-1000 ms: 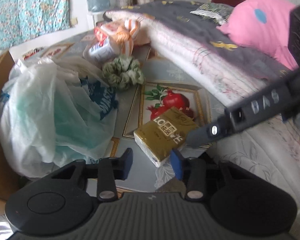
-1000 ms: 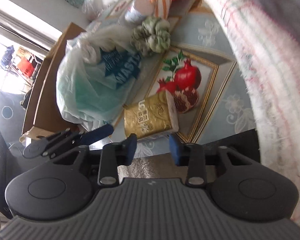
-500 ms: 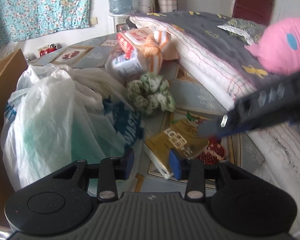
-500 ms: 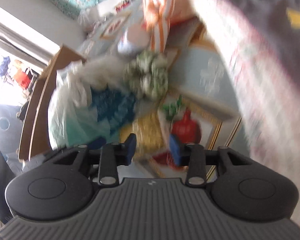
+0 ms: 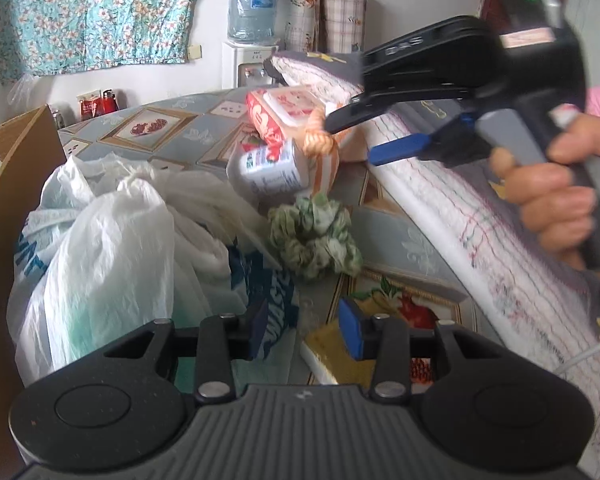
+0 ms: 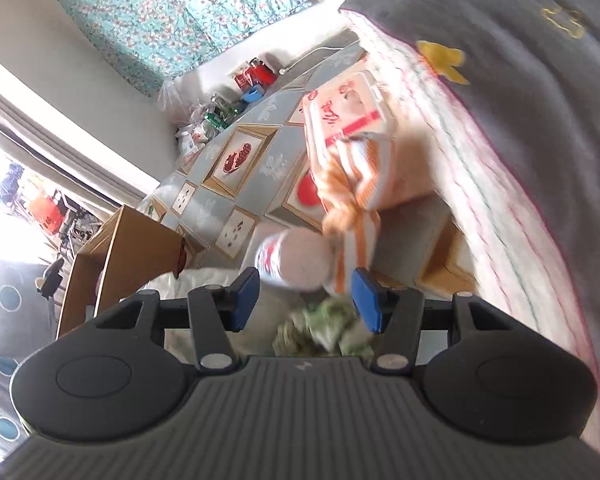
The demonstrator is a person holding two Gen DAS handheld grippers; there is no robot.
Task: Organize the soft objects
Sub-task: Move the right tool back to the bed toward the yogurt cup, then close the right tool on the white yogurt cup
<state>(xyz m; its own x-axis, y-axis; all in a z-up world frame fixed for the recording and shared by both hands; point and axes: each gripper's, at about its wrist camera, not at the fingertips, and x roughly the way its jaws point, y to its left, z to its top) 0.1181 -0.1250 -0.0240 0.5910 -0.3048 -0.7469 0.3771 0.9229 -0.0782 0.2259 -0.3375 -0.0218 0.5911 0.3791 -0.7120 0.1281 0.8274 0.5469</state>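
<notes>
The right gripper (image 6: pixel 306 298) has just been opening, nothing between its blue fingers (image 6: pixel 367 300). Beyond them lie a blurred green scrunchie (image 6: pixel 320 330), a roll (image 6: pixel 296 258) tied in orange-striped cloth (image 6: pixel 354 204) and a red-and-white pack (image 6: pixel 348 120), beside the folded quilt (image 6: pixel 500 120)

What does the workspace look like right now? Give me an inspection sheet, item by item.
Surface: patterned cloth with fruit pictures, largely covered.
Job's things: green scrunchie lies free on the cloth; orange-striped cloth bundle knotted beside a tissue pack; gold tissue pack under the left tongs.
Clutter: white plastic bag, cardboard box, folded quilt along the right edge.
Grippers: left tongs part open, nothing held; right tongs have just been opening, empty, pointed at the bundle, above the scrunchie.
Cables: white cable at the far edge.
Surroundings: floral curtain, water dispenser.
</notes>
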